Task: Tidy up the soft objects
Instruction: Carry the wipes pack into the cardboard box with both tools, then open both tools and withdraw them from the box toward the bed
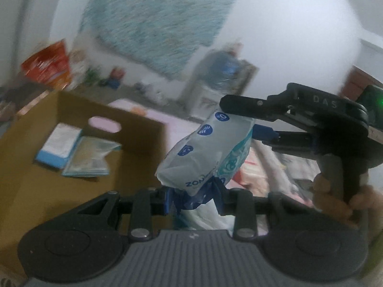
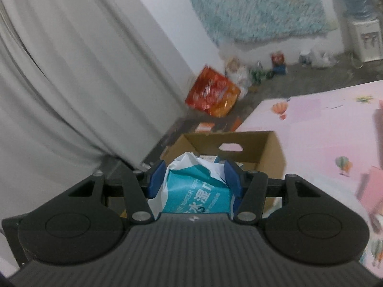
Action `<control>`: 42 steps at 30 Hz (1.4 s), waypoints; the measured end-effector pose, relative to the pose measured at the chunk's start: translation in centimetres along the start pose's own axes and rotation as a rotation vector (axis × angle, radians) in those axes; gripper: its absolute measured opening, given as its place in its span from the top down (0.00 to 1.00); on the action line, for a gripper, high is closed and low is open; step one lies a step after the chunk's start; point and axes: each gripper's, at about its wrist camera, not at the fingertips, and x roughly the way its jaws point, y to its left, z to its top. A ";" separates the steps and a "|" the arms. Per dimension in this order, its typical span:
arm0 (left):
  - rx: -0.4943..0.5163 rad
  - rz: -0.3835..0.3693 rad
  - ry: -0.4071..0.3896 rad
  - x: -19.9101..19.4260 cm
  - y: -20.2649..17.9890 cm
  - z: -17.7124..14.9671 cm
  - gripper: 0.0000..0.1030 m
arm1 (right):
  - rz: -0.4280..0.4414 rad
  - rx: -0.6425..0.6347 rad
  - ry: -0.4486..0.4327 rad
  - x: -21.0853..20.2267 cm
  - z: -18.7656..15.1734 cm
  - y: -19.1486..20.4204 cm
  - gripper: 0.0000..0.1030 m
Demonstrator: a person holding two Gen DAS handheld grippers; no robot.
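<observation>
A wipes pack [image 1: 203, 153] is held in the air between both grippers.

One end is clamped by the left gripper [image 1: 195, 197], the other by the right gripper [image 2: 194, 181], beside an open box [image 1: 79, 110] in which two packets [image 1: 79, 150] are seen.

The wet-wipe pack [image 1: 203, 153] hangs between both grippers, right of the cardboard box [image 1: 79, 129]. Two flat packets [image 1: 71, 150] lie side by side in the box. The box stands on the play mat [image 2: 323, 129], with a snack bag [image 2: 211, 94] behind it against the wall.
</observation>
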 end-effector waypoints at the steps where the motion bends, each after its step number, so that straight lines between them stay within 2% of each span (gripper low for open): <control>1: -0.034 0.008 0.020 0.8 1.1 0.7 0.66 | -0.009 -0.002 0.026 1.7 0.7 0.1 0.48; 7: -0.204 0.037 0.184 5.7 6.7 2.8 0.68 | -0.071 -0.027 0.163 10.3 2.9 0.7 0.49; 10: -0.250 0.043 0.233 7.3 8.3 2.9 0.68 | -0.112 -0.061 0.215 14.0 3.5 1.0 0.50; 16: -0.388 0.043 0.331 11.1 11.9 3.3 0.69 | -0.194 -0.109 0.311 19.9 3.3 -0.3 0.51; 19: -0.475 0.033 0.419 13.6 13.3 3.0 0.69 | -0.262 -0.178 0.358 22.8 3.1 -0.5 0.50; 21: -0.505 0.040 0.449 15.0 13.9 2.9 0.68 | -0.307 -0.225 0.368 24.5 2.7 -1.0 0.49; 24: -0.524 0.054 0.451 16.3 14.4 2.6 0.65 | -0.354 -0.276 0.353 25.4 2.6 -1.2 0.49; 27: -0.524 0.054 0.430 16.4 14.4 2.7 0.53 | -0.337 -0.243 0.325 24.7 3.1 -1.7 0.50; 32: -0.510 0.085 0.402 15.0 14.0 2.9 0.53 | -0.280 -0.169 0.239 20.7 4.5 -2.2 0.50; 37: -0.452 0.116 0.331 11.7 13.1 3.7 0.39 | -0.174 -0.041 0.141 13.0 5.2 -3.3 0.48; 42: -0.335 0.143 0.222 6.7 10.4 4.3 0.28 | -0.077 0.053 0.028 3.1 3.8 -4.6 0.40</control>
